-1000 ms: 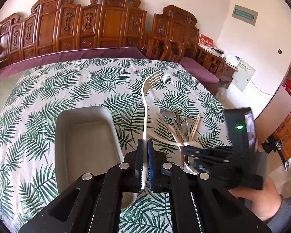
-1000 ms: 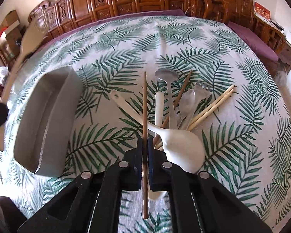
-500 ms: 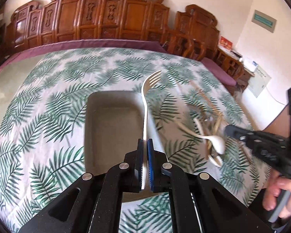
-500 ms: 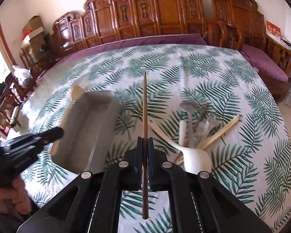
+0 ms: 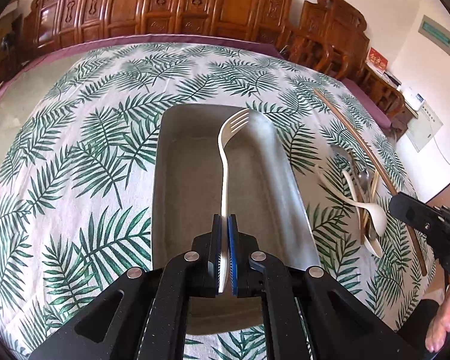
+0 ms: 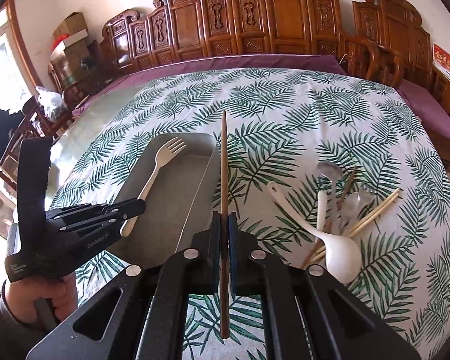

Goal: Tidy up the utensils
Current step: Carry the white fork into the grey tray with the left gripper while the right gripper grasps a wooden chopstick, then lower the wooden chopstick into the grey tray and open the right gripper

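Left claw (image 5: 224, 225): clenched on the handle of a cream plastic fork (image 5: 225, 162), seen from its own camera; in the right wrist view it shows at the far left (image 6: 136, 207), borne by a hand (image 6: 45, 297).
Fork: its tines point away from the left claw and it hangs over the inside of the tray, with the handle end sticking out behind the pads; whether it touches the tray floor cannot be told.
Tray (image 5: 177, 186): grey, oblong, right under and ahead of the left claw; in the right wrist view it lies just left of the right claw (image 6: 171, 210).
Right claw (image 6: 224, 225): clenched on a brown chopstick (image 6: 223, 162), which runs straight ahead of the pads and also pokes out behind them; in the left wrist view the claw shows at the right edge (image 5: 405, 210).
Chopstick: held above the table, its far part beside the tray's right rim.
Pile of utensils (image 6: 339, 210): right of the right claw on the table, a white ladle (image 6: 330, 240), a metal spoon (image 6: 330, 174), pale chopsticks (image 6: 372, 214) and a clear plastic fork, crossed over one another.
Table (image 6: 285, 111): covered by a white cloth with green palm leaves.
Behind the table: carved wooden chairs (image 6: 285, 15).
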{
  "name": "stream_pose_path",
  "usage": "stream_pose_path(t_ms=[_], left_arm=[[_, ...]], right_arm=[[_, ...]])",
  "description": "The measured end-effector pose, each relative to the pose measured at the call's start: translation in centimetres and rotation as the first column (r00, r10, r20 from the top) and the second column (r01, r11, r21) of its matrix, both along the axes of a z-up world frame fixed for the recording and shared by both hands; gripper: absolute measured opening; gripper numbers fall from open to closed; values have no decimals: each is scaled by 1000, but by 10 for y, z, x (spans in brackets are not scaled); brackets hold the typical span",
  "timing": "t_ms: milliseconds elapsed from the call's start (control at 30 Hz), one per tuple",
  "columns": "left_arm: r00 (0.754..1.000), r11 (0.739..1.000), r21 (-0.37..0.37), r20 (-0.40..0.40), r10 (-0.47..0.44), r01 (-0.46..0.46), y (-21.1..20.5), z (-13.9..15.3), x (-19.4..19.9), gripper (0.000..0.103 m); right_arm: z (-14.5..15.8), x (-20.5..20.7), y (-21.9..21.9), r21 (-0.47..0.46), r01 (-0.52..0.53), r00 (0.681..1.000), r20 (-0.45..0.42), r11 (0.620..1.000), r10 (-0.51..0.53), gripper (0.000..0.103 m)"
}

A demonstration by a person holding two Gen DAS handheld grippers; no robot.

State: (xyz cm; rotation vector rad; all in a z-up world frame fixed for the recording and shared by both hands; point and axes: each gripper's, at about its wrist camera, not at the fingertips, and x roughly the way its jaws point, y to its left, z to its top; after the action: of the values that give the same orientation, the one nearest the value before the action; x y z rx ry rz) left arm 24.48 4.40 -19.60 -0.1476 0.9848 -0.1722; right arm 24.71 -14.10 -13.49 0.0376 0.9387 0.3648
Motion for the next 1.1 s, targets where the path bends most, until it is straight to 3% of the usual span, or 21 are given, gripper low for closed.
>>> stream_pose_path(t_ms=[233,433,633,700,867,1100], left_arm=[[1000,1000,-22,-1,2,-2,3,3,3,6],[999,1000,-20,43,9,-9,11,21,2,17],[995,999,7,84,45,-46,32,38,3,36],[994,998,5,92,59,-60,41,42,4,50],[988,995,4,118,96,-97,60,52,4,70],[984,992,-1,127,125,-126,76,57,5,79]], right_arm=[[-5,5,15,5,-27,1000,-12,1000,27,6],[-8,11,32,24,-58,998,-23,998,58,6],[-17,16,52,51,-82,995,-53,995,85,6],[-21,19,59,62,-88,993,-69,994,92,6],[-32,28,74,79,-94,989,-105,992,102,6],[-52,41,90,89,-88,982,-157,992,101,6]])
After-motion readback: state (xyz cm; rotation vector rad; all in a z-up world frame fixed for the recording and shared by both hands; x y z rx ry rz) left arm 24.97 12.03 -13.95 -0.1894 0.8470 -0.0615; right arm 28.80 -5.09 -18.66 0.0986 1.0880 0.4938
